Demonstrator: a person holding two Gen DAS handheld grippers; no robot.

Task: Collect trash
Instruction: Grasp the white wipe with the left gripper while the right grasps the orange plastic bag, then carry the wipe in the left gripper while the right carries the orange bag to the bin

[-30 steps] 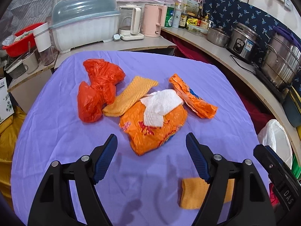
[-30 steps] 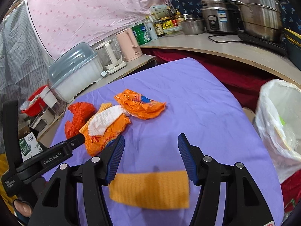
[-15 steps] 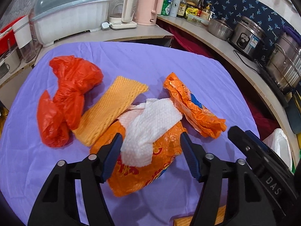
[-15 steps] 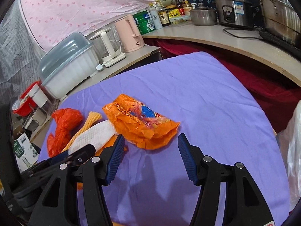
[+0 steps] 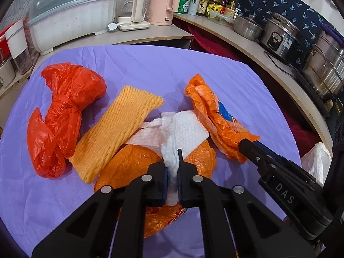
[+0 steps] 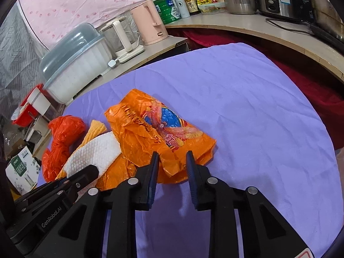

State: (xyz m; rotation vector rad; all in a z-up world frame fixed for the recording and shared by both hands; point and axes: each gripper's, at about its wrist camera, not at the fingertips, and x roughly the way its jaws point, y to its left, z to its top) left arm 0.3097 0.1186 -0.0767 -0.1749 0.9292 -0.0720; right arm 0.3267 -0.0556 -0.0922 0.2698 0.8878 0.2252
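Note:
My left gripper (image 5: 172,167) is shut on a white paper towel (image 5: 182,131) that lies on a crumpled orange bag (image 5: 137,161). A red plastic bag (image 5: 62,116) and an orange foam net (image 5: 116,133) lie to its left. A second orange printed bag (image 5: 217,118) lies to the right. In the right wrist view my right gripper (image 6: 172,161) is part closed with its fingertips around the near edge of that printed bag (image 6: 159,129). The towel (image 6: 92,157) and the left gripper's body (image 6: 64,185) show at the left.
Everything lies on a purple tablecloth (image 6: 247,107). A white trash bag (image 5: 316,163) hangs off the table's right edge. Behind are a covered dish rack (image 5: 68,17), kettles (image 5: 161,4) and pots (image 5: 279,34) on a curved counter.
Both grippers have moved forward and down onto the pile. The left one has closed on the paper towel. The right one has narrowed around the printed orange bag's edge.

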